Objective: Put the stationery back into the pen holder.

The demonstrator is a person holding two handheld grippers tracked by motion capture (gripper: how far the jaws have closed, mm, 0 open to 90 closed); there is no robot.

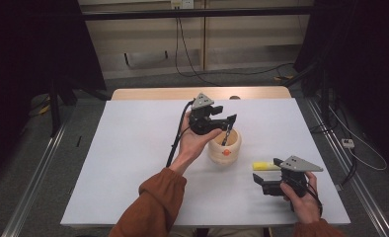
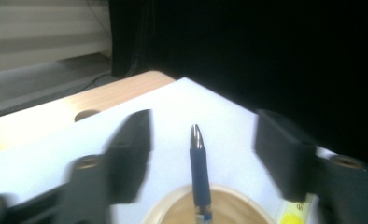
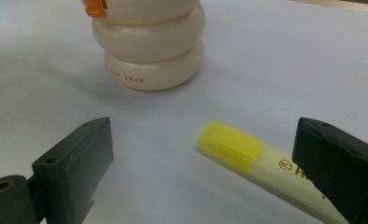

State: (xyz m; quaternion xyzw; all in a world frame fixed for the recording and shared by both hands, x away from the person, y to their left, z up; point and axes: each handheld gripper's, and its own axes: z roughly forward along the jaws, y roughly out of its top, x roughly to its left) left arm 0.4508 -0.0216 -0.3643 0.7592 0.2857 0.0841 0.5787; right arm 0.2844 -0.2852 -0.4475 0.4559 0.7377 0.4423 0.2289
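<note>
High view: I see my left gripper (image 1: 230, 123) hanging just above the cream, ring-ribbed ceramic pen cup (image 1: 225, 146), my landmark for everything below.
Left gripper state: in the left gripper view its jaws stand wide apart and clasp nothing; the dark blue pen with a silver tip (image 2: 199, 172) stands free between them, touching neither.
Pen: it is inside the cup, leaning, tip up, poking above the rim (image 2: 182, 196).
Right gripper (image 1: 262, 183): it sits near the cup, on my side and to the right of it, low over the white table top (image 1: 133, 148).
Right gripper state: jaws spread wide, empty; in the right gripper view the yellow-capped highlighter with a pale yellow barrel (image 3: 261, 165) lies flat between them, not yet pinched.
Highlighter place: just to the right of the cup, apart from it, cap end towards the cup.
Step in hand, as I judge it: pen delivered, highlighter next.
Risk one: if I lift the left gripper carelessly, a jaw could catch the leaning pen and drag it out, or tip the cup.
Risk two: the highlighter lies skewed to my right jaws, close to one of them, so closing off-centre could spin or squirt it away.
Risk three: coming down too low could jam a jaw tip against the table before the grip closes.
</note>
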